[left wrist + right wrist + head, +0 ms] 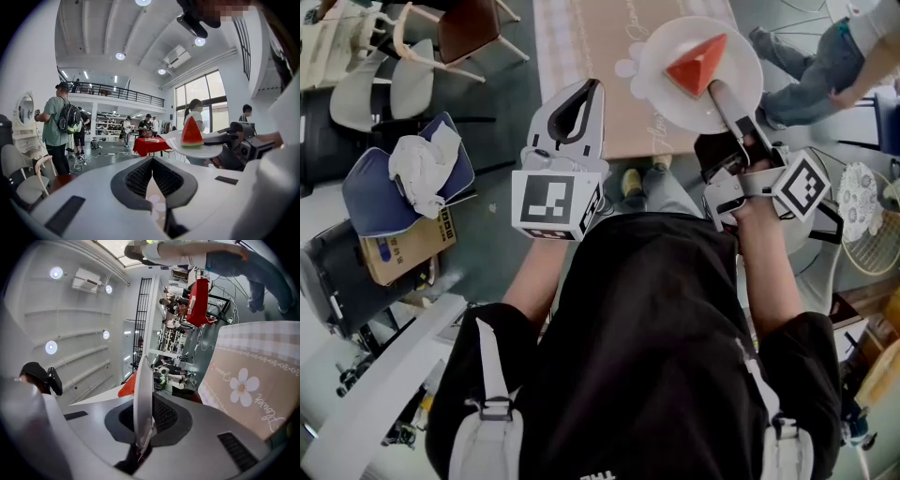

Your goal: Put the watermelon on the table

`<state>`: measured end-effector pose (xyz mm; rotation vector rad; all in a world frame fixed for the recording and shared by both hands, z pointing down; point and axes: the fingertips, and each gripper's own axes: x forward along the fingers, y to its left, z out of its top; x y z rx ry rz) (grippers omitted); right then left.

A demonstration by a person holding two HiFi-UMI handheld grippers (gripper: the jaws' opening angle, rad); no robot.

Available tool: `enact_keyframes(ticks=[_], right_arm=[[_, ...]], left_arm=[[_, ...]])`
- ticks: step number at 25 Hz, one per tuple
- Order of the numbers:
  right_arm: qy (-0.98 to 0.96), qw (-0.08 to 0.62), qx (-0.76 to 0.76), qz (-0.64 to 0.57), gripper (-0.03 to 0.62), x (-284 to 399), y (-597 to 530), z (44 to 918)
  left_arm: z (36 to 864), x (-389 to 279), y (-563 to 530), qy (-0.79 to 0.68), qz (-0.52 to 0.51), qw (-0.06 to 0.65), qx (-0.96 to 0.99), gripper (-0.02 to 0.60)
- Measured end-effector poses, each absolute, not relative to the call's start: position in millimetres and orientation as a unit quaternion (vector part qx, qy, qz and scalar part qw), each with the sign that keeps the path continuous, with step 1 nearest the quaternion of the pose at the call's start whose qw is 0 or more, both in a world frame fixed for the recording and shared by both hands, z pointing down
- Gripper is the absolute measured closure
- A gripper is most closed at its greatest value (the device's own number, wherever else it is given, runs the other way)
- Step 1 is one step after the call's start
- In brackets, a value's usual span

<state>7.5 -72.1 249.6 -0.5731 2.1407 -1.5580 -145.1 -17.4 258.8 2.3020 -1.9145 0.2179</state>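
Watermelon wedge [696, 64] sits point-up on a white plate [675, 111], and the plate is over the near right corner of the desk [591, 47] with its flowered cloth. The right hand-held gripper [719, 94] is clamped on the plate's rim, reaching in from the desk's near side. The left hand-held gripper [586, 94], jaws together on nothing, hovers at the desk's near edge.

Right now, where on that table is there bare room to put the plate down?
The tan tablecloth is bare from its checked border across to the plate, which the right gripper holds with the watermelon on it. That stretch looks free. Crowded: the floor at left, with chairs and a box.
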Motion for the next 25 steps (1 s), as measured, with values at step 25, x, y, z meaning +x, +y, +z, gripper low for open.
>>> enact_keyframes(ticks=[25], right_arm=[[0.769, 0.198, -0.181, -0.580, 0.576, 17, -157, 258]], left_arm=[[265, -133, -96, -0.654, 0.092, 0.081, 0.747, 0.568]])
